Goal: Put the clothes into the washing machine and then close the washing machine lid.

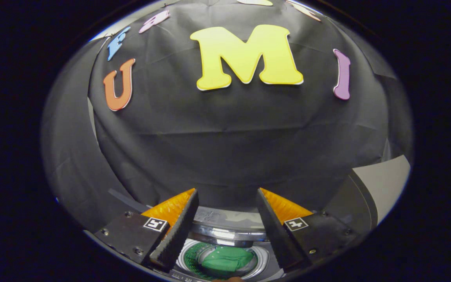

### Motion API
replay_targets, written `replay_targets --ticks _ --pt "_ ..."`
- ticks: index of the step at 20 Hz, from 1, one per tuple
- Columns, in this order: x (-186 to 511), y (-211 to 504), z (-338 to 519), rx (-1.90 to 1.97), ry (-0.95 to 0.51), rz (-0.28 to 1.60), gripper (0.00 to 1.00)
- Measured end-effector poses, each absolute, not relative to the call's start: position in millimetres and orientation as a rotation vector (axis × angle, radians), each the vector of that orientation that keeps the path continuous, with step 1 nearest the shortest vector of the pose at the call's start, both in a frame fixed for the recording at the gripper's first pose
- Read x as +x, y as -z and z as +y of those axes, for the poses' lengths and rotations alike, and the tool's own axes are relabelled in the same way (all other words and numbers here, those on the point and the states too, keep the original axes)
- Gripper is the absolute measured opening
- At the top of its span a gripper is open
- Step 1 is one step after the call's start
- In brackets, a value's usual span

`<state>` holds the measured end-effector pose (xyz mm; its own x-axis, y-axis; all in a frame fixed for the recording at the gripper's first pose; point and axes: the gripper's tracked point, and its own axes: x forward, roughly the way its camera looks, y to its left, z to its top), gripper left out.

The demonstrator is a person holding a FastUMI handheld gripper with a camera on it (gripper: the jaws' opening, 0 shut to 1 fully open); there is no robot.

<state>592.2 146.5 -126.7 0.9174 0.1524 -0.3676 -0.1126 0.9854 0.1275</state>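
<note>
My gripper [227,194] is open, its two fingers spread wide with nothing between them. Below and between the fingers I look down into the washing machine [225,229], whose round drum opening is uncovered. A green piece of clothing [227,260] lies folded inside the drum. The gripper hangs above the machine, apart from the cloth. The machine's lid [360,199] stands raised to the right of the right finger, a dark curved panel with a pale grey face.
The booth's black cloth wall rises just beyond the fingers. The machine's grey rear rim [229,221] runs between the fingers, behind the drum.
</note>
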Motion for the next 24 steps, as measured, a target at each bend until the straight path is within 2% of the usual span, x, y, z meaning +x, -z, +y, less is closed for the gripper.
replay_targets --ticks 11,12,14,16,21,24 --pt "554.5 147.0 155.4 0.066 -0.163 0.317 0.94" --pt "550.9 153.4 158.4 0.055 -0.178 0.331 0.94" --pt "531.6 193.4 149.4 0.013 -0.162 0.488 0.94" --pt "514.1 218.9 142.3 0.028 -0.154 0.512 0.97" --pt "482.3 275.3 122.0 0.006 -0.144 0.612 0.96" --pt "476.7 277.3 120.2 0.005 -0.153 0.618 0.96"
